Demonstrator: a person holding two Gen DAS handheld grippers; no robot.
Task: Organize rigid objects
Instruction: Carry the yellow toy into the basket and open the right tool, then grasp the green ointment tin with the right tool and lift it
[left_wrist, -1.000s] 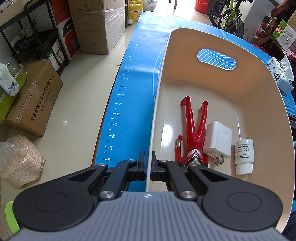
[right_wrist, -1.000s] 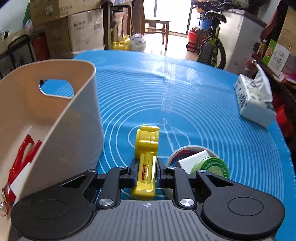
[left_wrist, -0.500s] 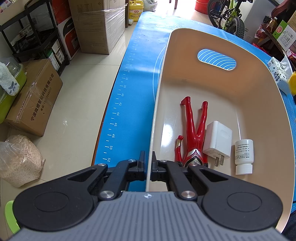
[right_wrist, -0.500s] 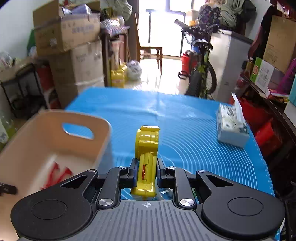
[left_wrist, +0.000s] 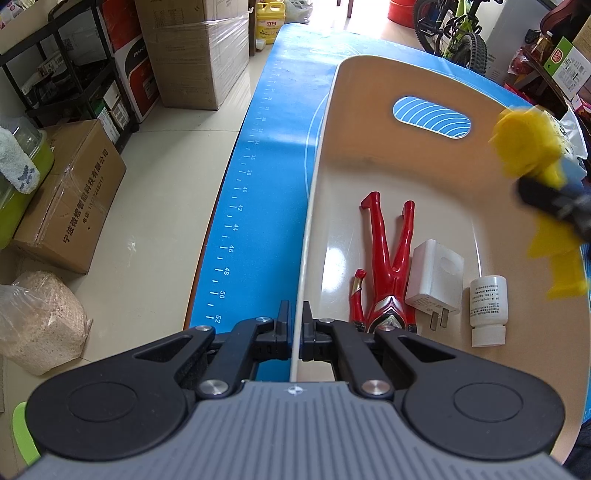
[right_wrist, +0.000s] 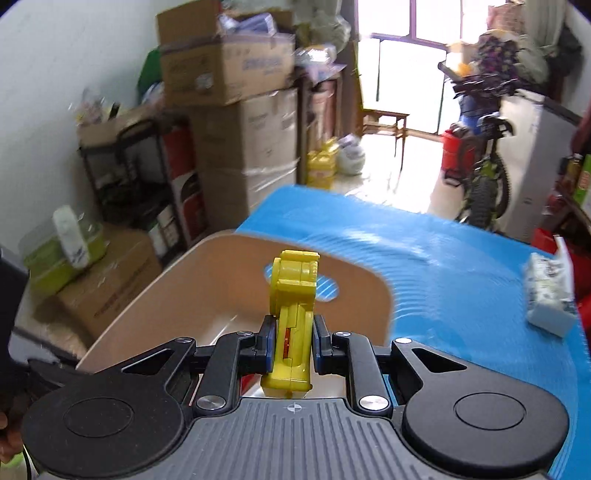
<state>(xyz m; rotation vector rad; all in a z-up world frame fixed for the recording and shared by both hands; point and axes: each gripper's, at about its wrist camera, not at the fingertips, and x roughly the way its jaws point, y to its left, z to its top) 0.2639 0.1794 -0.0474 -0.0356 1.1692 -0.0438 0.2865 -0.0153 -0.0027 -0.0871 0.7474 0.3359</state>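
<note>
- Left gripper is clenched tight on the near rim of the beige bin, one of the fingers outside the wall and the other inside, with the thin wall pinched between them.
- The bin sits on the blue mat that covers the worktop, close along the mat's left edge with its printed ruler marks; the oval handle cut-out in its far wall shows the mat's white lines through it.
- On the bin floor, three things lie side by side: a red figure on its back, legs pointing to the far wall, a white plug adapter touching its right side, prongs toward the camera, and just right of that a small white bottle lying with its cap toward the camera.
- Over on the right, the right gripper is grasping the yellow toy: the fingers clamp its narrow lower body from both sides and its broader blocky head sticks out forward beyond the fingertips.
- From the right wrist, the toy is up in the air in front of the bin's far wall and handle hole, with the bin interior below it.
- The left wrist view catches the same toy at the bin's right rim, blurred, raised above the bin's right wall, with a dark finger across its middle.
- A tissue pack lies on the mat well off to the right, apart from the bin.
- Beyond the worktop: stacked cardboard boxes, a dark shelf rack and a bicycle by the bright doorway.
</note>
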